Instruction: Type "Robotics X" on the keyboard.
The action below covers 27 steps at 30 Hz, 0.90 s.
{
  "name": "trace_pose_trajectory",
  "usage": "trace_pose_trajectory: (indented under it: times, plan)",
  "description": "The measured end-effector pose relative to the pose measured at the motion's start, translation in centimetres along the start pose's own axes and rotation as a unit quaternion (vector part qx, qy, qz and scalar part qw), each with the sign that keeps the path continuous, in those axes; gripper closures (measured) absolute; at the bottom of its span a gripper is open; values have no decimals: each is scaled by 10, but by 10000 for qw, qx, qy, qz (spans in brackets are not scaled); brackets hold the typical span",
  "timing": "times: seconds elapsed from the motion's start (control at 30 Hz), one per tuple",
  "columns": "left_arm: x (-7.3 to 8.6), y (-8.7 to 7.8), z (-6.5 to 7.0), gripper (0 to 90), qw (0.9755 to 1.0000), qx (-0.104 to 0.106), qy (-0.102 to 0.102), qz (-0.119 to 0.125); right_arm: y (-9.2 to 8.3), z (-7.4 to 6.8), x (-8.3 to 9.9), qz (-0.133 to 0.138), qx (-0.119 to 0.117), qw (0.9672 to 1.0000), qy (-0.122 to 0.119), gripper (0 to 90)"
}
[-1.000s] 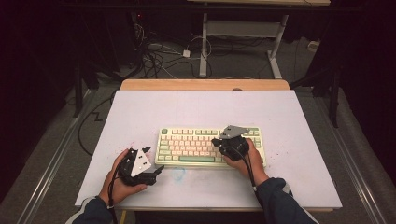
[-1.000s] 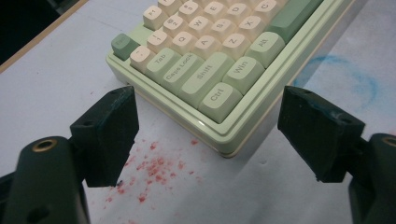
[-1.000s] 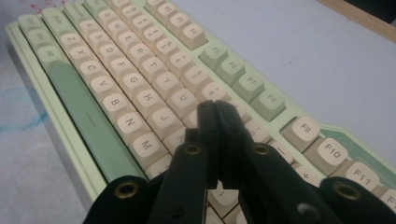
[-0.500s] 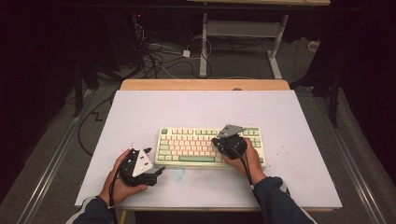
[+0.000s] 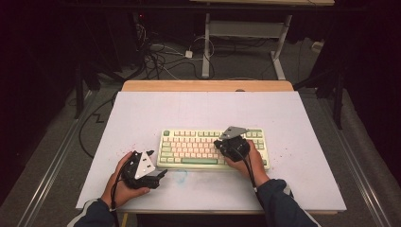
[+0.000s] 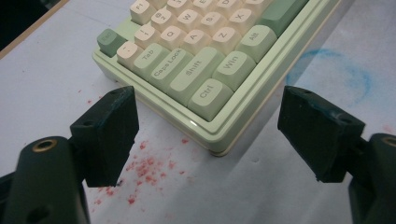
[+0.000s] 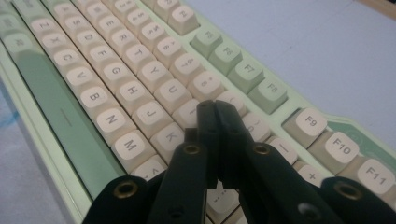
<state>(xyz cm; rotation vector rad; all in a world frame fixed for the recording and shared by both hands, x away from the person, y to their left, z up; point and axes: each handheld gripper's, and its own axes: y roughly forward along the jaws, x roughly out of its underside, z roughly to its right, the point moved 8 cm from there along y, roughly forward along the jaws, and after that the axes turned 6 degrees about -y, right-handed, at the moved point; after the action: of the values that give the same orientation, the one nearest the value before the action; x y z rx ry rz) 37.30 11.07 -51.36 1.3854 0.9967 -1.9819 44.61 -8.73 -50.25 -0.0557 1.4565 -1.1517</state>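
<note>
So the right gripper (image 5: 226, 144) sits over the right-of-centre part of the keyboard (image 5: 189, 146), jaws pinched fully together with nothing in them, tips down on the keys like a single poking finger. To press well, I'd come straight down on one cap so the neighbours don't get clipped. Over at lower left of the high view, the left gripper (image 5: 158, 175) has its jaws wide apart and empty, just off the keyboard's corner. Its own view shows the Ctrl key (image 6: 207, 92) and red specks (image 6: 144, 163) that you can't make out from above.
</note>
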Motion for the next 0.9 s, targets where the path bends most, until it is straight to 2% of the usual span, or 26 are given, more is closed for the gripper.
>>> trace_pose_trajectory:
  times: [0.17,0.3,0.47,0.53,0.7,0.77,0.83,0.9]
  plan:
    - [1,0,0,193,10000,-5,21,-33,-9,0,-5,254,-44,9997,9,861]
    - [1,0,0,193,10000,-12,16,-42,-18,0,-8,477,-63,9988,15,752]
    - [2,0,-1,193,10000,-17,15,-58,-28,3,-9,745,104,9972,5,600]
    - [1,0,-2,193,10000,-33,8,-48,-34,6,-10,892,167,9958,78,549]
    - [0,-1,-3,193,10000,-80,-19,-26,-46,8,-13,1156,356,9927,26,400]
    - [1,-1,-3,193,10000,-83,-2,-32,-51,9,-12,1218,405,9917,-16,378]
    - [1,-1,-3,193,9999,-88,-20,-44,-57,10,-12,1298,557,9900,-35,349]
    - [1,-1,-4,193,9999,-96,-29,-45,-61,11,-10,1348,565,9893,-31,330]
